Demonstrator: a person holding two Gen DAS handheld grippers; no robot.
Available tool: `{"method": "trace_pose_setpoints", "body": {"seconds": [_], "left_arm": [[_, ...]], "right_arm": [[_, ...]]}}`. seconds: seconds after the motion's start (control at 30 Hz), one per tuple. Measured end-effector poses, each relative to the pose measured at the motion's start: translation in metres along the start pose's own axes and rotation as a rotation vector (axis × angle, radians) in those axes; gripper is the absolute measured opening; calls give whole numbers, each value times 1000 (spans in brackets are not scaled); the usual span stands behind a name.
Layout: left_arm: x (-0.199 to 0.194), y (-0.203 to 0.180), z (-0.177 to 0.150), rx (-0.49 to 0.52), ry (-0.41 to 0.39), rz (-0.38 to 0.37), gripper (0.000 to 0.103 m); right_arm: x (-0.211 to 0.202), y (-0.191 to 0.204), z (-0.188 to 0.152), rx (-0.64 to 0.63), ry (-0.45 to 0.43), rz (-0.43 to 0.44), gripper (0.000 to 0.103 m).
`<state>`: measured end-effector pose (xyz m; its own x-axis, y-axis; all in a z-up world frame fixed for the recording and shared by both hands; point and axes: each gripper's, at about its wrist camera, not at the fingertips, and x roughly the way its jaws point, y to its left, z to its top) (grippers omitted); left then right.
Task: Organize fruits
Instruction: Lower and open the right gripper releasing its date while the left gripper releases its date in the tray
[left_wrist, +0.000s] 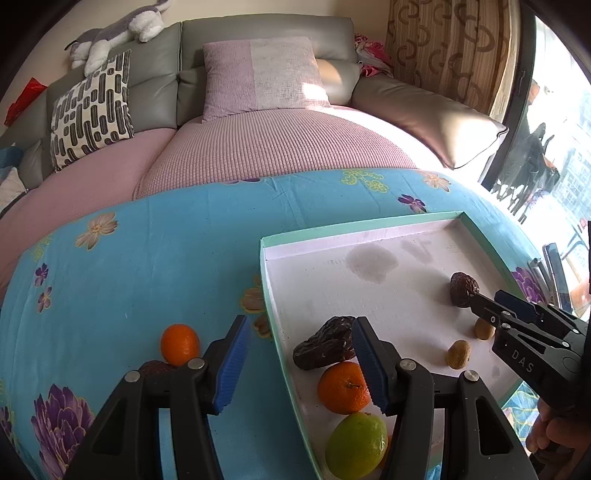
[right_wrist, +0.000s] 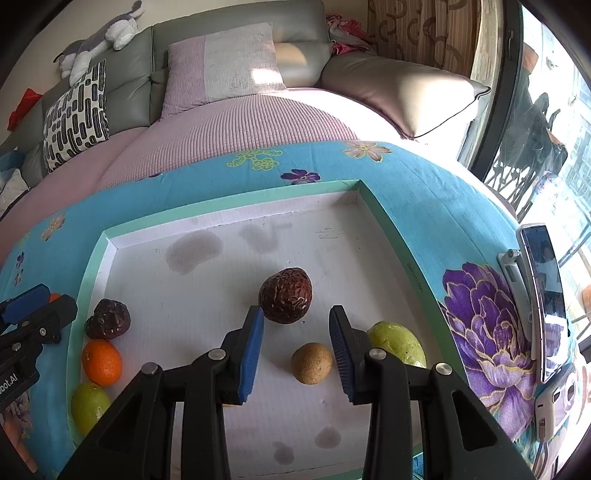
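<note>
Fruits are sorted into a shallow white tray (right_wrist: 229, 229) with a mint-green rim, which is set on a blue flowered cloth (left_wrist: 166, 251). Along the tray's left wall a wrinkled dark date (right_wrist: 108, 319), an orange (right_wrist: 102, 362) and a green lime (right_wrist: 89, 407) are lined up. Toward the middle of the tray a second wrinkled date (right_wrist: 286, 295) is found, with a small tan round fruit (right_wrist: 311, 363) nearer the camera and a pale green fruit (right_wrist: 397, 343) against the right wall.

Outside the tray, one orange (left_wrist: 180, 344) is left on the cloth, with a dark fruit (left_wrist: 157, 367) touching it on the near side; what kind it is cannot be told.

The right gripper (right_wrist: 296, 352) is held over the tray with its jaws spread apart and nothing between them; the central date lies just beyond the left fingertip, and the tan fruit sits in the gap without being pinched. The left gripper (left_wrist: 299, 363) is likewise spread and empty, straddling the tray's left wall.

The step in hand is judged to be release of the central date, with collection of the outside fruits not yet done. For the next move, the left gripper is to be shifted left over the loose orange, lowered until the pads bracket it, and closed gently, since round fruit is liable to roll.
</note>
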<state>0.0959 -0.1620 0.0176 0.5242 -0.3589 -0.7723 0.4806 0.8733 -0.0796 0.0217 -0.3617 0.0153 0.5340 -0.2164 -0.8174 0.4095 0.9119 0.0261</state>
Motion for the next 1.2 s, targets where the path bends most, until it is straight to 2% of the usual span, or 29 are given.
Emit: {"method": "trace_pose_setpoints", "body": {"seconds": [0.07,0.1,0.13,0.23,0.27,0.33,0.4,0.7,0.77,0.8,1.2], "left_arm": [[2,3,-2,-12,7,15,63],[4,5,-3,-21,12,26,71],[5,6,-3,-28,15,37,75],[9,11,-6,-39,25,62,78],[11,13,-6,-46,28,72,80],[13,16,-8,-60,32,91,93],[15,19,-10,-68,31,109,102],[19,29,-14,-90,33,143,103],[20,31,-14,-94,31,149,103],[20,31,-14,-95,32,152,103],[15,38,-14,-97,26,150,103]], "right_arm": [[2,1,-1,-9,8,-1,40],[3,1,-1,-7,9,-3,44],[3,0,-1,-4,9,-2,54],[3,-1,-1,-3,4,12,58],[3,0,-1,-6,4,15,62],[4,1,-2,-11,3,18,75],[5,2,-1,-19,2,26,79],[8,6,-2,-36,11,30,83],[8,5,-2,-35,1,38,95],[7,6,-2,-35,-6,37,96],[-2,9,1,-32,-62,46,96]]}}
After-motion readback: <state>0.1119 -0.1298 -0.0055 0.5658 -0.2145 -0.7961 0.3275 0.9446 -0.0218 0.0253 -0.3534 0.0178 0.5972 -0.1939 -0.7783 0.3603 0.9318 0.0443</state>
